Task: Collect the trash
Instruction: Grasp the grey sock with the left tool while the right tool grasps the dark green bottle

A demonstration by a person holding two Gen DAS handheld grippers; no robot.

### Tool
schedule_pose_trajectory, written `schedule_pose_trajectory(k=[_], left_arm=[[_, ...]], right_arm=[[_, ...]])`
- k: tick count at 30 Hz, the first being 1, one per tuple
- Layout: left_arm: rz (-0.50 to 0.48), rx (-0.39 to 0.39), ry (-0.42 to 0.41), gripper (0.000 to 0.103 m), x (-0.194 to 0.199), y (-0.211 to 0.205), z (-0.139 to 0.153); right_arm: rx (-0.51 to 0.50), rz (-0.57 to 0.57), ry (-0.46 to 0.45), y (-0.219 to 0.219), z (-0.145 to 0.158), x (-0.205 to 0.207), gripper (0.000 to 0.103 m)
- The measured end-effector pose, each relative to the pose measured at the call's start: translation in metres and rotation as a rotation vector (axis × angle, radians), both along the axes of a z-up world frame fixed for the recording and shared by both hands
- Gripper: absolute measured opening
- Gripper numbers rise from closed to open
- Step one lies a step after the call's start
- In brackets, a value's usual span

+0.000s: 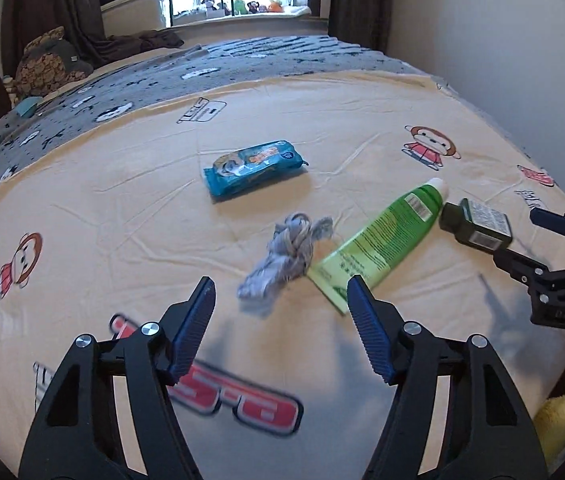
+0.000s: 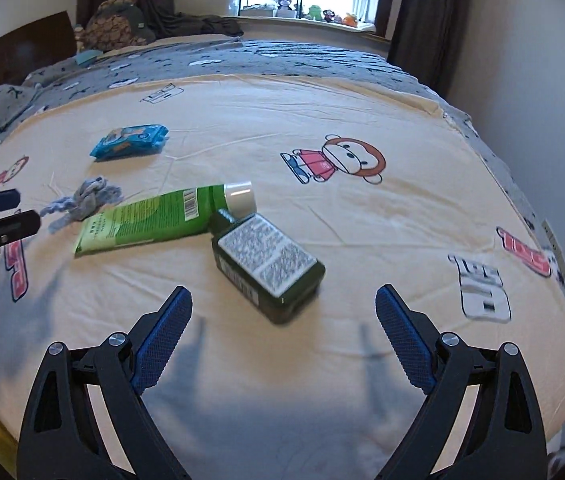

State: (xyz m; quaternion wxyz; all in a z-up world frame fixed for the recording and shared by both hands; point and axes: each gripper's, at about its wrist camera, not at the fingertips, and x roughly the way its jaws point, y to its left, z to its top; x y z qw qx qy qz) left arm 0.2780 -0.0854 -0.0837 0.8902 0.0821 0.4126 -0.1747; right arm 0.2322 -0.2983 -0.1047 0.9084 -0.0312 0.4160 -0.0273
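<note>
On the cream bed sheet (image 1: 122,240) lie a crumpled grey-blue rag (image 1: 282,256) (image 2: 82,200), a green tube (image 1: 386,236) (image 2: 150,220), a dark green bottle (image 1: 476,224) (image 2: 266,264) and a blue wipes pack (image 1: 252,168) (image 2: 130,142). My left gripper (image 1: 281,280) (image 2: 10,211) hovers open over the sheet, with the rag just past its fingertips and nothing between the pads. My right gripper (image 2: 284,289) (image 1: 522,238) is open too. The bottle lies flat just ahead of its tips, untouched, its neck against the tube's white cap.
A grey patterned blanket (image 1: 242,64) covers the far half of the bed. A wall (image 2: 542,100) runs along the right side. Pillows (image 1: 46,64) sit at the far left, and a window sill with small toys (image 1: 250,6) is behind. Something yellow (image 1: 558,420) lies off the bed's near right edge.
</note>
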Motion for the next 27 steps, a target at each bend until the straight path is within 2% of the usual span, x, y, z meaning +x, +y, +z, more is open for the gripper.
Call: schedule_pose_trajectory(k=[4,7,11,12,13,14,18,22,27], left_arm=[[0.019,0.008,0.025,0.065,0.026,-0.009,-0.014],[0.021,0.015,0.052,0.058,0.042,-0.015,-0.027],[0.018,0.017,0.078,0.048,0.059,-0.02,-0.038],[0.015,0.013,0.078,0.043,0.06,-0.02,-0.038],[0.01,0.009,0.078,0.039,0.061,-0.02,-0.038],[-0.002,0.004,0.082,0.028,0.061,-0.02,-0.037],[-0.023,0.021,0.082,0.025,0.053,-0.019,-0.031],[-0.005,0.015,0.06,0.025,0.033,-0.007,-0.021],[0.013,-0.006,0.02,0.025,-0.006,0.011,0.003]], right_arm=[[-0.011,0.011,0.028,-0.001,-0.008,0.024,0.092],[-0.015,0.017,0.049,-0.001,-0.016,0.036,0.091],[0.016,0.023,0.055,-0.002,-0.024,0.048,0.079],[0.036,0.025,0.054,-0.003,-0.025,0.048,0.069],[0.061,0.023,0.051,-0.002,-0.025,0.048,0.069],[0.054,0.016,0.046,-0.001,-0.025,0.046,0.069],[0.038,0.035,0.043,0.008,-0.022,0.038,0.068],[0.046,0.044,0.03,0.015,-0.013,0.017,0.068],[0.06,0.072,-0.007,0.03,0.003,-0.014,0.068]])
